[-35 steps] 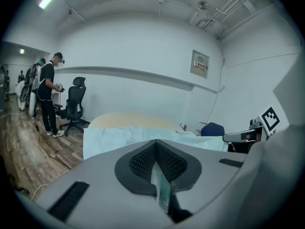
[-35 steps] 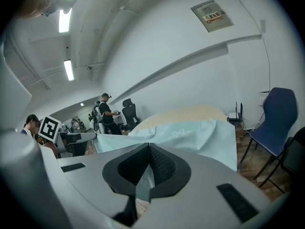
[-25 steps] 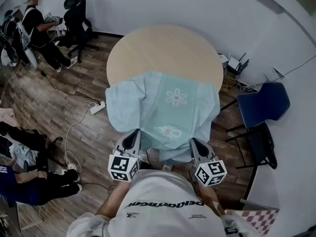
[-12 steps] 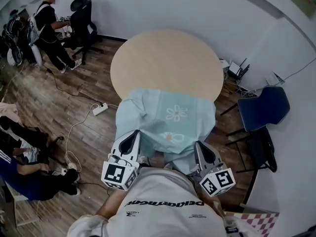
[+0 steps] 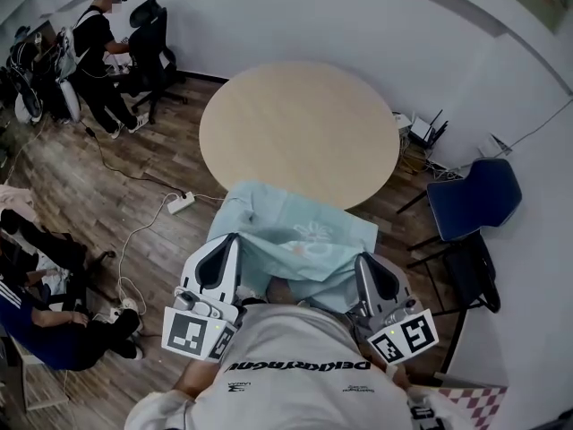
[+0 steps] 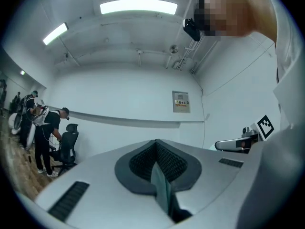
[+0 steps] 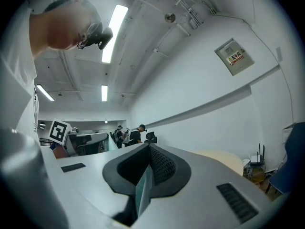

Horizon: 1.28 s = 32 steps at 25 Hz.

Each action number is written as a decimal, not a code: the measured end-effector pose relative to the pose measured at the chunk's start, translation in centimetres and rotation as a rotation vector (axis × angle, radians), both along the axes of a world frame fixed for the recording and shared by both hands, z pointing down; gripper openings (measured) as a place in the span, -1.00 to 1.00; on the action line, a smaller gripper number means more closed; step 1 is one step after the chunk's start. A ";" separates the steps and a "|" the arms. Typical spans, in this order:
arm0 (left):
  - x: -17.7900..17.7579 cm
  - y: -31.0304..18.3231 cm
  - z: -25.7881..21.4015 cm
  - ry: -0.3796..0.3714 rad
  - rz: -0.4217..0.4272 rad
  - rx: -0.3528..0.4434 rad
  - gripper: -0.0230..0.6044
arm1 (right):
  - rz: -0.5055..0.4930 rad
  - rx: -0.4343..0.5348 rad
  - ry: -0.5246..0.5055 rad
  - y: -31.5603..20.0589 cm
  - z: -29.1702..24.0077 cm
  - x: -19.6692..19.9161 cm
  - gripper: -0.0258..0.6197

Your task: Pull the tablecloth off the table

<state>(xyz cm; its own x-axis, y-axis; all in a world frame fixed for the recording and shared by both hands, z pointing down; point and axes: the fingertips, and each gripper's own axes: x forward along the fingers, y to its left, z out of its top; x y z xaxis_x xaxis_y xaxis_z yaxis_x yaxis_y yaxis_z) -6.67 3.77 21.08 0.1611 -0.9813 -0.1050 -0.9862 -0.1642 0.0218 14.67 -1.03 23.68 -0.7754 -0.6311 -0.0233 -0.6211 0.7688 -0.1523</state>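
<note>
The light blue tablecloth (image 5: 300,240) with white flower prints hangs bunched between my two grippers, off the near edge of the round beige table (image 5: 300,128). My left gripper (image 5: 224,245) is shut on the cloth's left edge, and a thin strip of tablecloth (image 6: 162,190) shows pinched between its jaws. My right gripper (image 5: 365,262) is shut on the right edge, with a sliver of tablecloth (image 7: 142,192) between its jaws. Both grippers tilt upward, close to my chest. The tabletop is bare.
A blue chair (image 5: 470,195) stands right of the table. A power strip (image 5: 179,204) and cables lie on the wooden floor at left. People (image 5: 98,52) and an office chair (image 5: 148,43) are at the far left. A router (image 5: 428,125) sits by the wall.
The tablecloth has slid off the tabletop toward me and now hangs past the near edge. Both grippers have moved back and down with it.
</note>
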 end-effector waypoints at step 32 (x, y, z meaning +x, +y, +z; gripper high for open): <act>-1.0 -6.2 14.2 -0.012 -0.016 -0.249 -0.88 | 0.037 -0.164 0.097 -7.7 13.9 -4.0 -0.81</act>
